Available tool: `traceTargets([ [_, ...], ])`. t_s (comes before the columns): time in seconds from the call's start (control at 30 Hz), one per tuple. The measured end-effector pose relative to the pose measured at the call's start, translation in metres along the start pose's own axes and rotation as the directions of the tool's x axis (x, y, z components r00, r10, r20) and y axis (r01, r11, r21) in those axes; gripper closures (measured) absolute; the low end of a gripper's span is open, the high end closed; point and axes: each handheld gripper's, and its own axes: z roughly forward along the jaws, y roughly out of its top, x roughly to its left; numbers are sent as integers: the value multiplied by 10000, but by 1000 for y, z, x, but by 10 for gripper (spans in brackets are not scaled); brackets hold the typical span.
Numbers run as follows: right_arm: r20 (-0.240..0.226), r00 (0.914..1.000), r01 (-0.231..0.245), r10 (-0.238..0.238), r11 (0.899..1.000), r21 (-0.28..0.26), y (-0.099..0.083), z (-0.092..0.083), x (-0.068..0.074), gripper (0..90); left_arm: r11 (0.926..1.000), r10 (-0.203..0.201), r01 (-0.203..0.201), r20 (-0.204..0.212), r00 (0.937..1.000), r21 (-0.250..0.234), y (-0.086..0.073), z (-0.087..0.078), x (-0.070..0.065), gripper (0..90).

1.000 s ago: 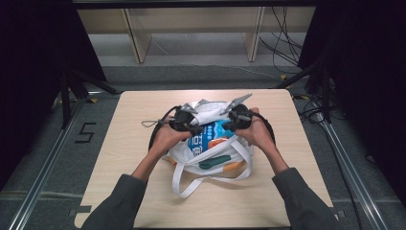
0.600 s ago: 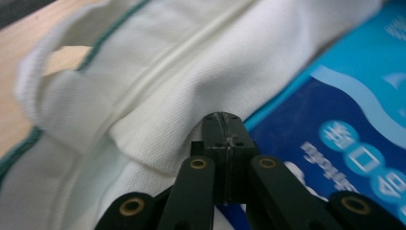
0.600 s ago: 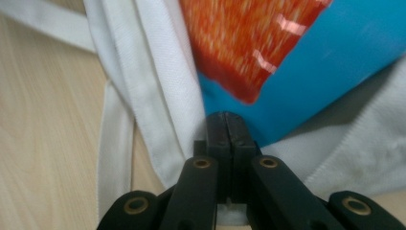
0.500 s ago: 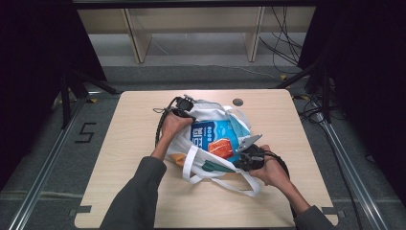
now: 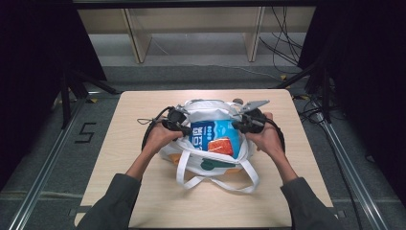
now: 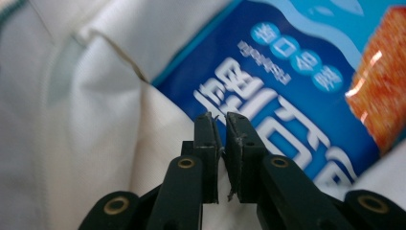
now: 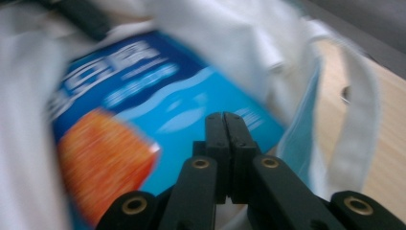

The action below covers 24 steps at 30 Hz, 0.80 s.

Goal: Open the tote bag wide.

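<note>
A white cloth tote bag lies on the table with its mouth toward me and its straps trailing at the near side. Inside it are a blue snack packet and an orange packet. My left gripper is at the bag's left rim. Its jaws have just been opening and stand a slit apart over the white cloth and the blue packet, with nothing seen between them. My right gripper is at the bag's right rim, shut and empty, pointing at the blue packet.
The wooden table has bare room in front of and beside the bag. A dark green item shows low in the bag's mouth. A small dark spot lies behind the bag. Shelving stands beyond the far edge.
The right hand has come from the bag's near right corner up to its right rim. The left hand has shifted a little nearer along the left rim. The bag's mouth has spread wider.
</note>
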Motion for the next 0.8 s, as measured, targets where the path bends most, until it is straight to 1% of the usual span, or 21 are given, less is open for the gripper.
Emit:
traceTargets([
  [0.03,-25,9996,-263,263,9995,159,5,6,-4,900,9999,142,-143,77,9999,82,-3,0,-2,823],
  [0.07,64,9998,-213,212,9996,159,9,15,-10,900,9996,202,-205,103,9997,206,-5,-1,-3,822],
  [0.1,-48,9996,-290,293,9987,422,13,24,-13,900,9989,398,-400,98,9992,257,-7,-2,-2,825],
  [0.2,335,9993,-204,164,9921,1236,23,52,-22,900,9967,535,-539,83,9985,609,-9,-4,-3,839],
  [0.23,529,9986,-154,83,9907,1353,25,59,-25,900,9965,584,-587,64,9983,593,-10,-3,-3,847],
  [0.27,702,9975,-136,44,9913,1306,25,65,-29,900,9943,655,-644,-104,9978,849,-13,-3,-3,853],
  [0.3,815,9959,-540,398,9822,1800,25,71,-35,900,9926,688,-659,-249,9973,1023,-15,-3,-3,866],
  [0.33,848,9961,-406,252,9818,1855,24,76,-39,900,9904,814,-768,-351,9961,1151,-18,-5,-3,871],
  [0.37,995,9925,-903,713,9753,2016,23,80,-40,900,9888,930,-879,-372,9950,1205,-19,-7,-3,880],
  [0.4,1010,9910,-1066,876,9738,2011,21,84,-43,900,9848,1127,-1050,-488,9924,1383,-20,-11,-3,889],
  [0.43,1084,9899,-1122,919,9735,1992,19,88,-44,900,9846,1162,-1066,-627,9912,1389,-20,-13,-5,890],
  [0.47,1147,9887,-1202,967,9680,2203,18,90,-44,900,9836,1245,-1131,-754,9893,1405,-19,-12,-7,891],
  [0.5,1135,9906,-999,768,9716,2143,18,90,-46,900,9737,1711,-1550,-871,9814,1671,-18,-13,-10,890],
  [0.53,1193,9890,-1133,880,9676,2255,20,87,-43,900,9684,1974,-1788,-963,9756,1739,-16,-14,-14,882],
  [0.57,1239,9910,-769,509,9735,2152,23,83,-42,900,9691,1973,-1787,-995,9753,1701,-13,-15,-17,862],
  [0.6,1291,9906,-709,456,9775,1988,25,75,-39,900,9756,1817,-1677,-926,9790,1419,-10,-17,-17,852],
  [0.63,1262,9910,-659,440,9824,1745,28,65,-37,900,9882,1347,-1282,-775,9879,833,-5,-18,-16,845],
  [0.67,1246,9919,-407,231,9892,1406,30,56,-35,900,9923,1170,-1137,-732,9904,483,0,-18,-13,847],
  [0.7,1083,9938,-390,254,9914,1250,31,44,-31,900,9946,1013,-993,-759,9920,299,7,-17,-11,847],
  [0.77,367,9991,-226,193,9956,908,30,28,-15,900,9975,693,-682,-806,9943,166,19,-12,-4,842],
  [0.8,158,9998,-105,90,9955,940,28,20,-5,900,9989,457,-450,-881,9951,101,24,-7,0,842],
])
